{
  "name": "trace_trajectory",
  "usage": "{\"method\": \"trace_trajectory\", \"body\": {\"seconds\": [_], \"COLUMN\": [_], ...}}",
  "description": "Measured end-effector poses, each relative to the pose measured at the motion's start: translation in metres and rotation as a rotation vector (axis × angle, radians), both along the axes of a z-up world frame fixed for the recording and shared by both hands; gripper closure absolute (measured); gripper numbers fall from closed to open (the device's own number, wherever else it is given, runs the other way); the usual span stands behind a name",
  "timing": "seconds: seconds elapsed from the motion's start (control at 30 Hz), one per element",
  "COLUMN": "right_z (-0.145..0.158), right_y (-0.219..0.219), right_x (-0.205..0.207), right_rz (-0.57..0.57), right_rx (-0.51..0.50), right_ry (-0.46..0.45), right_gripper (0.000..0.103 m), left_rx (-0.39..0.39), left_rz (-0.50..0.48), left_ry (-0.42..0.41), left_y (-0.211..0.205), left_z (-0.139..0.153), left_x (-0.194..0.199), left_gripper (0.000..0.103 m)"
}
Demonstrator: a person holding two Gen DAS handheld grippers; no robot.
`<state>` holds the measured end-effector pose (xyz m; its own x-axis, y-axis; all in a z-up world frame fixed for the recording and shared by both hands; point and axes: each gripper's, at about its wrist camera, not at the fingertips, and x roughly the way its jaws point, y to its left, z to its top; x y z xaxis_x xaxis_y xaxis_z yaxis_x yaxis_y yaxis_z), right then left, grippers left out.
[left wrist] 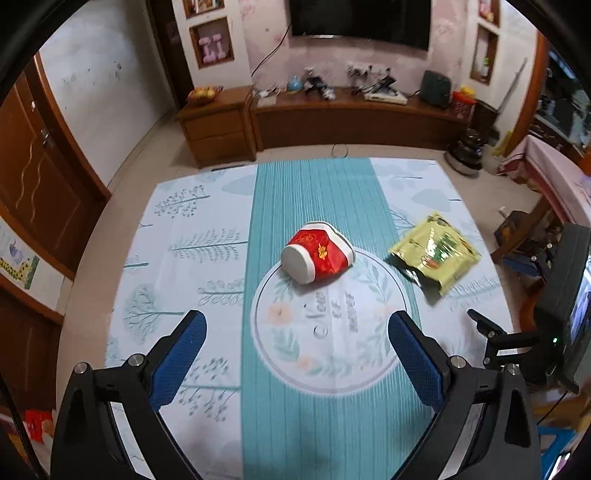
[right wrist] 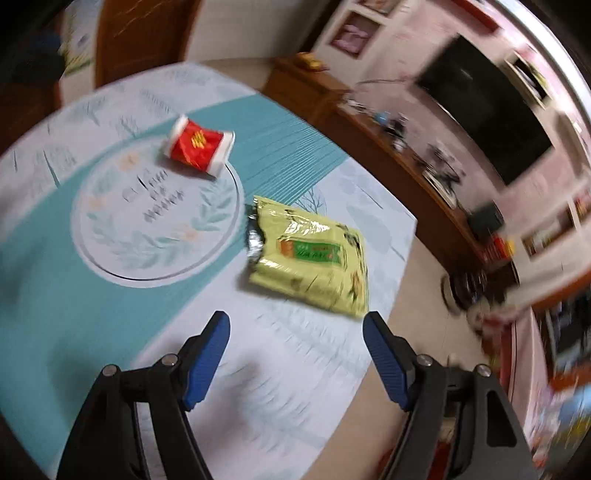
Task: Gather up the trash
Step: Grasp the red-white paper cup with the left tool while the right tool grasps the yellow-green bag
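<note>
A crushed red and white paper cup point(left wrist: 317, 252) lies on its side near the middle of the table, at the rim of the round print. To its right lies a torn yellow-green snack bag point(left wrist: 436, 254). My left gripper point(left wrist: 297, 325) hovers open above the table, short of the cup, nothing between its blue pads. In the right wrist view the snack bag point(right wrist: 314, 254) lies just ahead of my right gripper point(right wrist: 297, 325), which is open and empty. The cup point(right wrist: 199, 147) sits farther off to the upper left. That view is blurred by motion.
The table wears a teal and white printed cloth point(left wrist: 207, 258). Beyond its far edge stand a wooden cabinet point(left wrist: 218, 125) and a long low TV bench point(left wrist: 362, 114) under a wall TV point(left wrist: 360, 20). A black device on a stand point(left wrist: 554, 332) sits at the table's right edge.
</note>
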<state>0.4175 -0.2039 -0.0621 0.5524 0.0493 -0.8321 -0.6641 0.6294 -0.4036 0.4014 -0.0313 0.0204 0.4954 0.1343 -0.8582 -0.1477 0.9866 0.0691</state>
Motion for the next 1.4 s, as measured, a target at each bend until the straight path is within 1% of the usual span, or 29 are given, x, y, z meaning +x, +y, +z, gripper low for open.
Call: {"method": "trace_trajectory", "body": {"seconds": [0.17, 0.3, 0.4, 0.47, 0.57, 0.7, 0.8, 0.87, 0.93, 0.97, 1.03, 1.07, 1.1, 1.2, 1.23, 1.33, 1.4], "right_z": [-0.025, -0.036, -0.044, -0.052, -0.052, -0.053, -0.054, -0.054, -0.051, -0.05, -0.043, -0.04, -0.035, -0.025, -0.021, -0.016, -0.015], "right_y": [0.003, 0.006, 0.011, 0.012, 0.013, 0.01, 0.008, 0.006, 0.005, 0.006, 0.005, 0.005, 0.005, 0.002, 0.001, -0.002, -0.004], "right_x": [0.032, 0.05, 0.065, 0.074, 0.088, 0.106, 0.114, 0.116, 0.118, 0.118, 0.116, 0.114, 0.111, 0.112, 0.112, 0.112, 0.11], "right_rz": [0.129, 0.201, 0.245, 0.259, 0.269, 0.222, 0.187, 0.176, 0.161, 0.155, 0.141, 0.136, 0.126, 0.101, 0.081, 0.031, 0.006], "right_rx": [-0.036, -0.04, -0.033, -0.036, 0.019, 0.103, 0.148, 0.164, 0.172, 0.183, 0.211, 0.223, 0.241, 0.3, 0.32, 0.395, 0.431], "right_ry": [0.048, 0.079, 0.126, 0.15, 0.201, 0.283, 0.299, 0.287, 0.27, 0.265, 0.246, 0.234, 0.221, 0.218, 0.225, 0.266, 0.286], "right_gripper": [0.028, 0.028, 0.028, 0.028, 0.028, 0.027, 0.027, 0.033, 0.044, 0.046, 0.054, 0.056, 0.061, 0.09, 0.096, 0.099, 0.099], "left_rx": [-0.006, 0.015, 0.035, 0.046, 0.043, 0.018, -0.001, -0.008, -0.002, -0.005, -0.026, -0.039, -0.056, -0.101, -0.108, -0.114, -0.161], "left_rz": [0.05, 0.062, 0.063, 0.062, 0.057, 0.025, -0.003, -0.02, -0.025, -0.027, -0.028, -0.025, -0.023, -0.025, -0.028, -0.037, -0.037], "left_ry": [0.054, 0.067, 0.075, 0.082, 0.097, 0.135, 0.186, 0.229, 0.259, 0.271, 0.302, 0.313, 0.328, 0.378, 0.392, 0.435, 0.446], "left_y": [-0.002, -0.002, 0.0, 0.003, 0.008, 0.013, 0.018, 0.022, 0.025, 0.026, 0.03, 0.032, 0.034, 0.036, 0.037, 0.038, 0.04], "left_z": [-0.021, -0.026, -0.029, -0.031, -0.036, -0.047, -0.061, -0.073, -0.083, -0.088, -0.097, -0.102, -0.107, -0.122, -0.126, -0.141, -0.147], "left_x": [0.035, 0.051, 0.063, 0.072, 0.088, 0.109, 0.124, 0.135, 0.144, 0.147, 0.155, 0.158, 0.161, 0.169, 0.171, 0.177, 0.178], "left_gripper": [0.005, 0.005, 0.005, 0.005, 0.005, 0.005, 0.005, 0.005, 0.005, 0.005, 0.005, 0.005, 0.005, 0.005, 0.005, 0.005, 0.005]}}
